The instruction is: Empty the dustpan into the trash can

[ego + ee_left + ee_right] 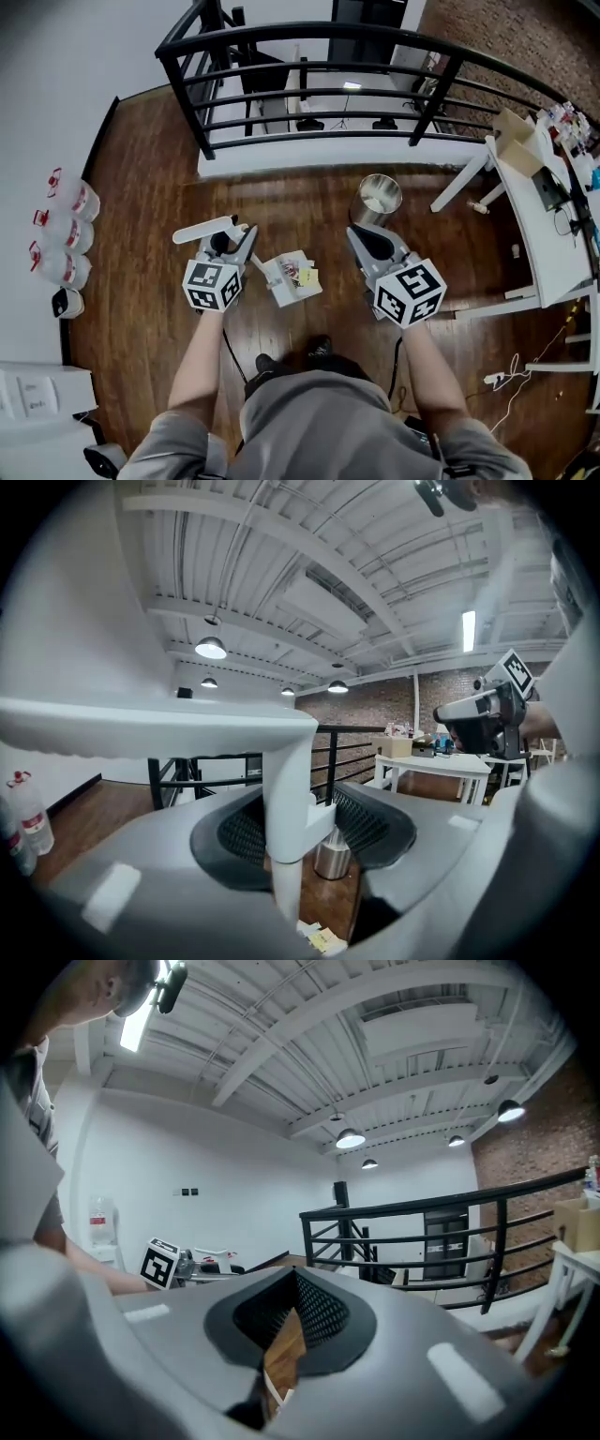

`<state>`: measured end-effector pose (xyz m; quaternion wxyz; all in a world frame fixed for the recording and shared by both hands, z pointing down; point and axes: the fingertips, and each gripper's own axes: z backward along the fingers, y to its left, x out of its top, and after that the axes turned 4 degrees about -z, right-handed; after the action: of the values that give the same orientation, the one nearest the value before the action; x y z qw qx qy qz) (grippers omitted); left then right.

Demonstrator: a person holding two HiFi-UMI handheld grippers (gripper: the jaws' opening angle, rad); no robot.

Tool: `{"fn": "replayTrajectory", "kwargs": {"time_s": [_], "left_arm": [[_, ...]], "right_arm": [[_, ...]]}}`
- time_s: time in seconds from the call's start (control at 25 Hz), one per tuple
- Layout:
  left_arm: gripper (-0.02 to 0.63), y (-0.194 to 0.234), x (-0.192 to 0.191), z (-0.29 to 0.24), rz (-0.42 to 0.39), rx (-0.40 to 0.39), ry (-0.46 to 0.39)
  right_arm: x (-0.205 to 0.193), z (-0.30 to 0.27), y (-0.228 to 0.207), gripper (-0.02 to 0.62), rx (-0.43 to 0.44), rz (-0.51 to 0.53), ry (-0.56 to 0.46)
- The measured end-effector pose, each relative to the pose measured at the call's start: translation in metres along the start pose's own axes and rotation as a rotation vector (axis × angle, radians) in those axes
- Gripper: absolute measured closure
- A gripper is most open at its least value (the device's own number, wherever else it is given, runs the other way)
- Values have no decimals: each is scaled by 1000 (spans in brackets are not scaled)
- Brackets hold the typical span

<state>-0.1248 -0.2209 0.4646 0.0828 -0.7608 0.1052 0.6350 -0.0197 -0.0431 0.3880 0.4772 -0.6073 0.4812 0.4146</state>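
Note:
A white dustpan (292, 278) with paper scraps in it hangs over the wood floor. Its long white handle (203, 230) is clamped in my left gripper (232, 246). In the left gripper view the handle's stem (286, 799) stands upright between the dark pads (370, 827), and the scraps (323, 939) show below. The round steel trash can (378, 199) stands open on the floor just beyond my right gripper (368, 239), up and to the right of the pan; it also shows past the left jaws as the trash can (330, 860). My right gripper (291, 1321) is shut with nothing in it.
A black metal railing (309, 84) runs across the far side beyond the can. A white table (553, 234) with boxes stands at the right. Water bottles (61, 234) line the left wall. A power strip with cables (497, 378) lies at the lower right.

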Motion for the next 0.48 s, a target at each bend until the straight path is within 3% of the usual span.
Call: {"fn": "replayTrajectory", "kwargs": {"time_s": [0.24, 0.48], "left_arm": [[407, -56, 48, -94, -20, -94, -10], [407, -110, 92, -160, -54, -228, -34]], "right_arm": [[14, 53, -103, 597, -137, -53, -42], [21, 84, -168, 597, -247, -97, -81]]}}
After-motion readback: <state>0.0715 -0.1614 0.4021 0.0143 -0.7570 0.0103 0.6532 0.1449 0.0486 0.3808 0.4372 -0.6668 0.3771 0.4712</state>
